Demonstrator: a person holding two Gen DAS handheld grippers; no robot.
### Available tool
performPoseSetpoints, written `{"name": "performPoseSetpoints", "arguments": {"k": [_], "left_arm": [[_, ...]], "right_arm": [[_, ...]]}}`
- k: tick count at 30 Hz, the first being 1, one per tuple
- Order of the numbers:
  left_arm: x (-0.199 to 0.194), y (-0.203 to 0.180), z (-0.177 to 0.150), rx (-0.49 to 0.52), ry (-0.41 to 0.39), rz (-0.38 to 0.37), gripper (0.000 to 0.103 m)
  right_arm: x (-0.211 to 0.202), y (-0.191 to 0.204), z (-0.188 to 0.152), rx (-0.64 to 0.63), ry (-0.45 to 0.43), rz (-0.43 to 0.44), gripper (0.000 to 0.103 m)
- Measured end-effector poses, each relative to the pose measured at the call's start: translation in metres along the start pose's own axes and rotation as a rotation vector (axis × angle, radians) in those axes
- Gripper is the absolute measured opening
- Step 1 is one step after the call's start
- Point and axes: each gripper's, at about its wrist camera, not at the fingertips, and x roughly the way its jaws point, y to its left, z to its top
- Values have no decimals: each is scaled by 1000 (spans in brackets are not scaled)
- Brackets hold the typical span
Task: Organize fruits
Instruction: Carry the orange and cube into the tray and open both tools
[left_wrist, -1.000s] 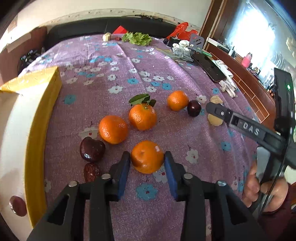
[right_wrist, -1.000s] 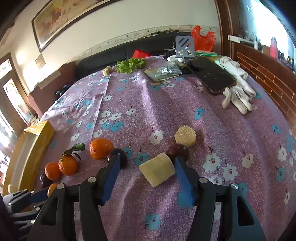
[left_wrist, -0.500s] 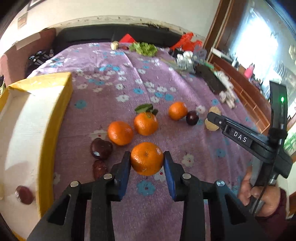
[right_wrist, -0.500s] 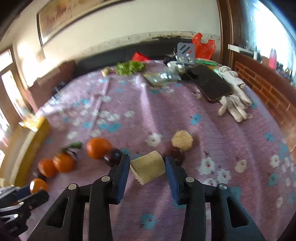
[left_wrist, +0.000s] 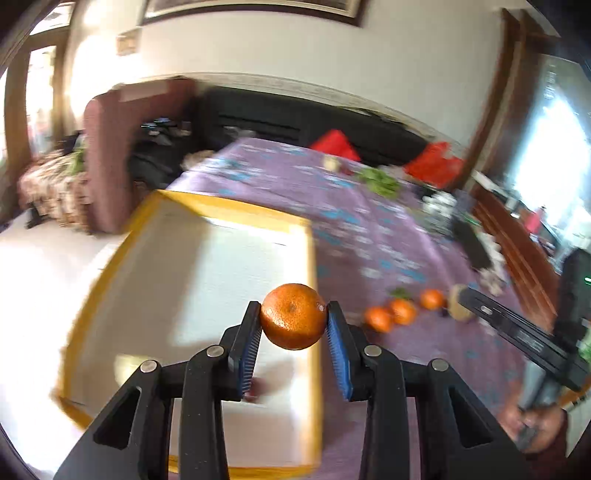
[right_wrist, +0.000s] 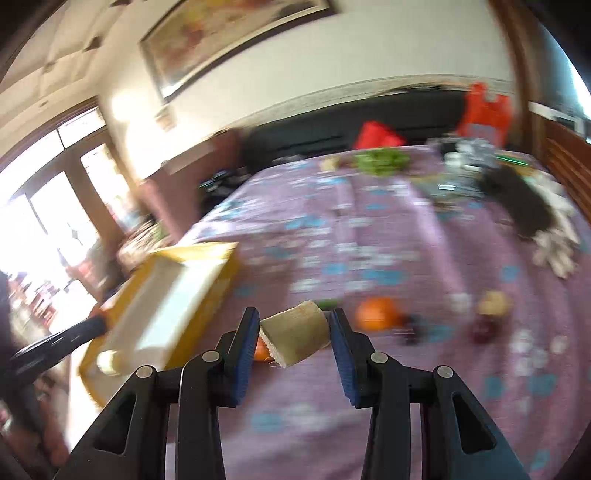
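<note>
Yellow-rimmed white box sits at the left edge of the purple flowered tablecloth, holding 1 dark red fruit near its near wall. The left gripper clamps an orange in the air over the box's right rim. The right gripper grips a pale cut chunk above open cloth. 3 oranges lie right of the box.

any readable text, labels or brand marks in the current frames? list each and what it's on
None legible.
Pale mark on the side of the other black handheld gripper, seen in the left wrist view: too blurred to read.
Small cream plaque on the wall by the framed picture: too blurred to read.
Round orange tangerine, pale yellow fruit chunk, yellow-rimmed white tray, purple flowered tablecloth: no text on them.
</note>
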Motion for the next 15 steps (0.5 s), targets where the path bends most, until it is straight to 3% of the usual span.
{"name": "performPoseSetpoints", "arguments": {"k": [6, 10, 15], "left_arm": [[22, 67, 5, -69, 63, 121, 34], [51, 104, 1, -144, 138, 157, 34], [64, 133, -8, -240, 180, 152, 35]], "right_arm": [[47, 92, -11, -114, 137, 151, 44], [89, 139, -29, -198, 226, 155, 44], [131, 169, -45, -273, 316, 119, 44]]}}
